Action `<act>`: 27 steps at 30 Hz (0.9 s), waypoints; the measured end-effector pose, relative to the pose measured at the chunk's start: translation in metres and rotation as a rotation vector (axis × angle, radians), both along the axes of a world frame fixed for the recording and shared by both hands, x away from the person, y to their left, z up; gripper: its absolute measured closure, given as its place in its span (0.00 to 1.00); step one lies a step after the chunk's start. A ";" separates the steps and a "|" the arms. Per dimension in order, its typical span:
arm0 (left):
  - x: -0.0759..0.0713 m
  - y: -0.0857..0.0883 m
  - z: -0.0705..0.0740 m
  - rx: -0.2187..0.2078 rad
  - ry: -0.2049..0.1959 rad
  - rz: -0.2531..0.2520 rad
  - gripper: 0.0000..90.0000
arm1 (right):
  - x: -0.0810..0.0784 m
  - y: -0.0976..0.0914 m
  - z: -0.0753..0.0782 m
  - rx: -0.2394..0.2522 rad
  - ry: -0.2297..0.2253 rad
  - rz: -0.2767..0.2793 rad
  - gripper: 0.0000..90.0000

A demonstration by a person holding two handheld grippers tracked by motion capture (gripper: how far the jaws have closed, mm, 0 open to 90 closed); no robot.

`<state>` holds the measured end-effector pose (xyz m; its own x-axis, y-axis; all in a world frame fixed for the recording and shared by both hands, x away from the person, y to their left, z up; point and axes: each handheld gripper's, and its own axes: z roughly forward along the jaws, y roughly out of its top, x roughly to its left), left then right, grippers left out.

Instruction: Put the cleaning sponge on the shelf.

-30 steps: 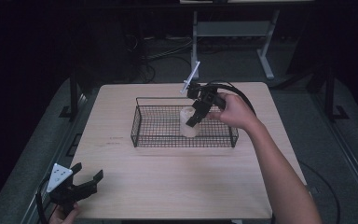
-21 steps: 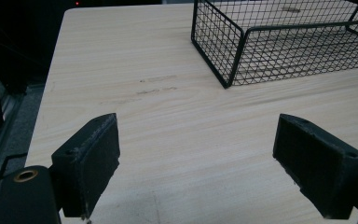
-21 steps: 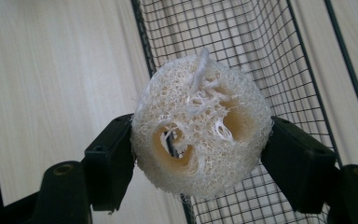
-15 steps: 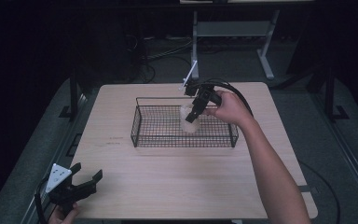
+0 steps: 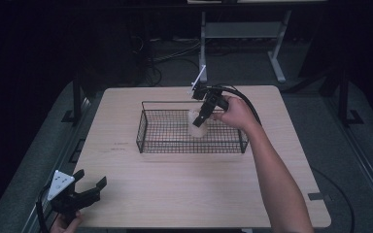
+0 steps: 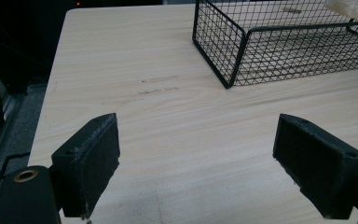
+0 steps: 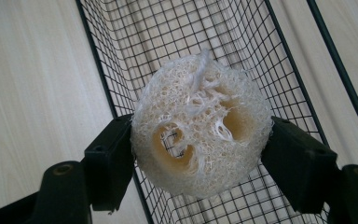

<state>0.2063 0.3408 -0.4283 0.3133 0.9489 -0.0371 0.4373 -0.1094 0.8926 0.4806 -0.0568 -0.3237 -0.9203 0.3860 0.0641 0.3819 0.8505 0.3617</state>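
Basket: one black wire basket (image 5: 165,141) stood on the far half of the wooden table (image 5: 184,189), long side across the high view, sitting toward twelve o'clock from the table's centre.
Contents: one pale loofah sponge (image 5: 197,125) hung inside the basket's outline, right of its middle, clamped in the gripper; whether it touched the mesh floor could not be told. Nothing else could be made out in the basket.
Right gripper: the right gripper (image 5: 201,116) reached down into the basket from about one o'clock, its jaws pressed against both sides of the sponge (image 7: 200,130), which bulged between the pads in the right gripper view.
Left gripper: the left gripper (image 5: 90,187) hovered at the table's seven o'clock corner, jaws spread wide with nothing between them; its own view showed bare tabletop (image 6: 186,140) between the pads and the basket's near corner (image 6: 228,70) up toward one o'clock.
Count: one basket, one sponge, two grippers, two hands, one table.
Spacing: the left gripper sat well apart from the basket and sponge.
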 end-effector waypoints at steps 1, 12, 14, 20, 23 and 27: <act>0.000 0.000 0.000 0.000 0.003 -0.002 0.15 | 0.001 0.000 -0.001 -0.001 -0.002 -0.001 0.31; 0.000 0.000 -0.001 0.009 0.001 0.001 0.15 | 0.009 0.006 -0.021 -0.017 0.019 -0.009 0.31; 0.000 0.000 -0.001 0.006 0.000 0.004 0.15 | 0.010 0.007 -0.023 -0.029 0.021 -0.010 0.31; 0.000 0.001 -0.001 0.004 0.002 0.004 0.15 | 0.013 0.010 -0.033 -0.033 0.035 -0.012 0.31; 0.000 0.001 -0.001 0.003 0.004 0.004 0.15 | 0.014 0.014 -0.041 -0.038 0.037 -0.005 0.31; 0.000 0.001 -0.001 0.002 -0.001 0.005 0.15 | 0.017 0.018 -0.052 -0.034 0.051 -0.010 0.31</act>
